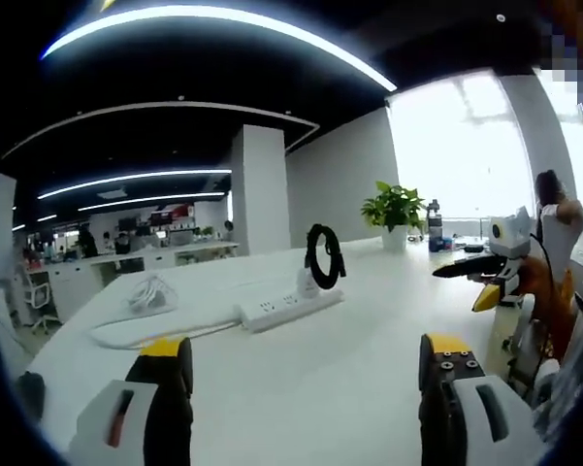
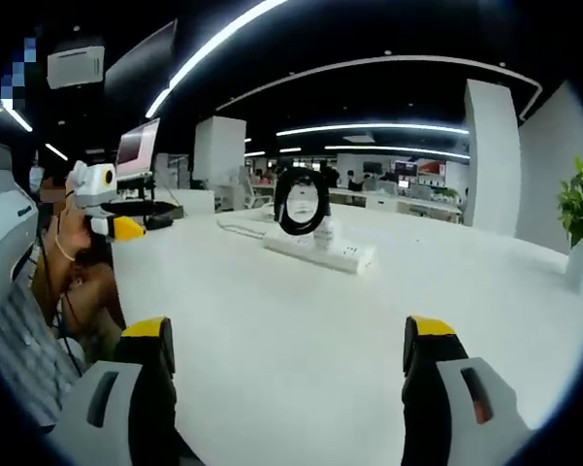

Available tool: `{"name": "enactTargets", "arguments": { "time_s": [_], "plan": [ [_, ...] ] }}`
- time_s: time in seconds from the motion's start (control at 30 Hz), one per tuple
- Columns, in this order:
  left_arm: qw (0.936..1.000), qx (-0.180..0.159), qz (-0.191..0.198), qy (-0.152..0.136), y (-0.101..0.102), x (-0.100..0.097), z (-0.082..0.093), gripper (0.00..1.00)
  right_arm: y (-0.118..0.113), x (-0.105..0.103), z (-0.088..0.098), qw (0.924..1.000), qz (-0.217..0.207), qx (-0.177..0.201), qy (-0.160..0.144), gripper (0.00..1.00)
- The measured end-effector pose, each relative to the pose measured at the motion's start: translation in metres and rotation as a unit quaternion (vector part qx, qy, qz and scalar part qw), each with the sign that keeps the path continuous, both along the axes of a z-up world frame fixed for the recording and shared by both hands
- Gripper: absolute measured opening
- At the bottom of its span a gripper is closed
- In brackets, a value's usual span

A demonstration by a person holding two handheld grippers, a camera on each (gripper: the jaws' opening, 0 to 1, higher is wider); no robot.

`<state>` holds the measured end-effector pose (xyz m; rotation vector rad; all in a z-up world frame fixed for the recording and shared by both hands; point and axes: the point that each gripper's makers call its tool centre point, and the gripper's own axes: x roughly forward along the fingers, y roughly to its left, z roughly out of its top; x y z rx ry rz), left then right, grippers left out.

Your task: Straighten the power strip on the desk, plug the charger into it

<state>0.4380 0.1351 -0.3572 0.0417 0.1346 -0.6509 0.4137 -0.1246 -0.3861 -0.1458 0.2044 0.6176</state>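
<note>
A white power strip (image 1: 289, 307) lies on the white desk (image 1: 349, 379), with a white charger (image 1: 308, 282) standing on it and a black coiled cable (image 1: 324, 254) rising from the charger. In the right gripper view the same strip (image 2: 320, 249) carries the charger (image 2: 305, 209) and the black coil (image 2: 302, 201). My left gripper (image 1: 306, 374) stands open well short of the strip, nothing between its yellow-tipped jaws. My right gripper (image 2: 286, 354) is open too, empty, far from the strip. The right gripper (image 1: 504, 254) also shows at the right of the left gripper view, and the left gripper (image 2: 102, 199) at the left of the right gripper view.
The strip's white cord (image 1: 141, 325) runs left to a loose white bundle (image 1: 151, 293). A potted plant (image 1: 396, 212) and a dark bottle (image 1: 434, 223) stand at the desk's far end. A person (image 2: 73, 262) sits at the desk's edge, and a monitor (image 2: 138, 148) stands behind.
</note>
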Motion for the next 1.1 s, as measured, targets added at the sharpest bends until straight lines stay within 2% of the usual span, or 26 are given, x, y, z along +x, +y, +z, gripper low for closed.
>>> {"name": "enactTargets", "arguments": {
  "time_s": [0.27,0.5,0.8,1.1],
  "plan": [
    [1.0000,-0.009,0.002,0.001,0.001,-0.003,-0.007,0.99,-0.015,-0.007,-0.007,0.9996,-0.021,0.016,-0.002,1.00],
    [0.9998,-0.007,0.011,0.014,0.004,-0.006,-0.020,0.99,-0.027,-0.011,-0.013,0.9983,-0.046,0.035,0.000,1.00],
    [0.9991,-0.004,0.030,0.031,0.015,-0.008,-0.034,0.99,-0.031,-0.015,-0.022,0.9979,-0.057,0.031,0.006,1.00],
    [0.9987,-0.005,0.027,0.044,0.014,-0.012,-0.040,0.99,-0.032,-0.016,-0.025,0.9981,-0.058,0.018,0.010,1.00]
  ]
}}
